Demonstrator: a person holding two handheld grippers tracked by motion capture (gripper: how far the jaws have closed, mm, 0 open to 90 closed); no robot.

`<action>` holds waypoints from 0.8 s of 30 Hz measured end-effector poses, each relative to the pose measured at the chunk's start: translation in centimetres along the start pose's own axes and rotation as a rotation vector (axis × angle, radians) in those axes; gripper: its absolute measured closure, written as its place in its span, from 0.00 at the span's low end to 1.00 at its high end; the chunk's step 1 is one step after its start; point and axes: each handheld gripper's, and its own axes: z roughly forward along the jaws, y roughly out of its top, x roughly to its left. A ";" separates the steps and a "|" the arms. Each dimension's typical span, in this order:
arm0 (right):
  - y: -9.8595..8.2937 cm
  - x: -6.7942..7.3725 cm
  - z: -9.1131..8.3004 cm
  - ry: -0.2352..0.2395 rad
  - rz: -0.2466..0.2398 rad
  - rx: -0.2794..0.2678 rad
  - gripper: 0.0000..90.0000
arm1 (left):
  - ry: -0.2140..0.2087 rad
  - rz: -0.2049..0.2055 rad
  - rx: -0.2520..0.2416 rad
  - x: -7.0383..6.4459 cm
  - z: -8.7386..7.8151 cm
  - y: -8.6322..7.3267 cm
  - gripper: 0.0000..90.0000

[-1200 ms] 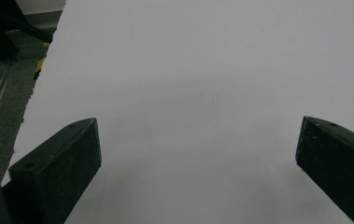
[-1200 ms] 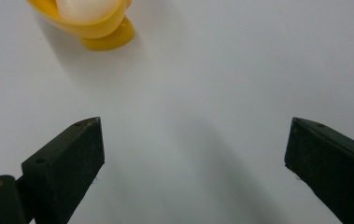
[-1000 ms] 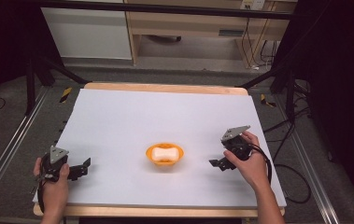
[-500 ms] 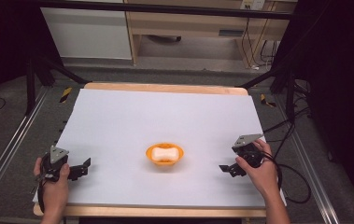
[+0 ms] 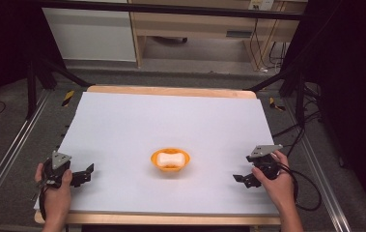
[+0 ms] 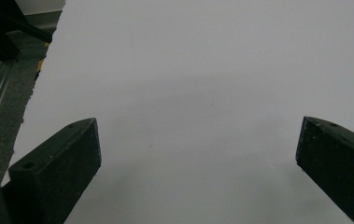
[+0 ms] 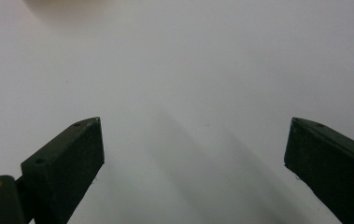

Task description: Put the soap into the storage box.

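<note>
Orange bowl (image 5: 170, 160) sits between both wide-open, empty hand-held grippers.

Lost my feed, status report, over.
Left gripper open, empty. Right gripper open, empty. Orange bowl mid-table, white piece inside, untouched. Path clear.

Only the orange bowl (image 5: 170, 160) interrupts the white tabletop (image 5: 171, 116)

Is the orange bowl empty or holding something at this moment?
Holding something: the orange bowl sits upright on the white table sheet with a white bone-shaped object lying inside it.
</note>
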 end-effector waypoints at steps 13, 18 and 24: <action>-2.9 -0.9 -0.9 -0.005 0.050 -0.042 0.06 | -0.001 0.000 0.000 0.0 0.0 0.0 0.00; -4.3 -1.3 -1.4 -0.001 0.078 -0.069 0.06 | -0.002 0.001 0.001 0.0 0.0 0.0 0.00; -5.6 -1.5 -1.7 0.020 0.101 -0.105 0.07 | -0.002 0.001 0.002 0.0 0.0 0.0 0.00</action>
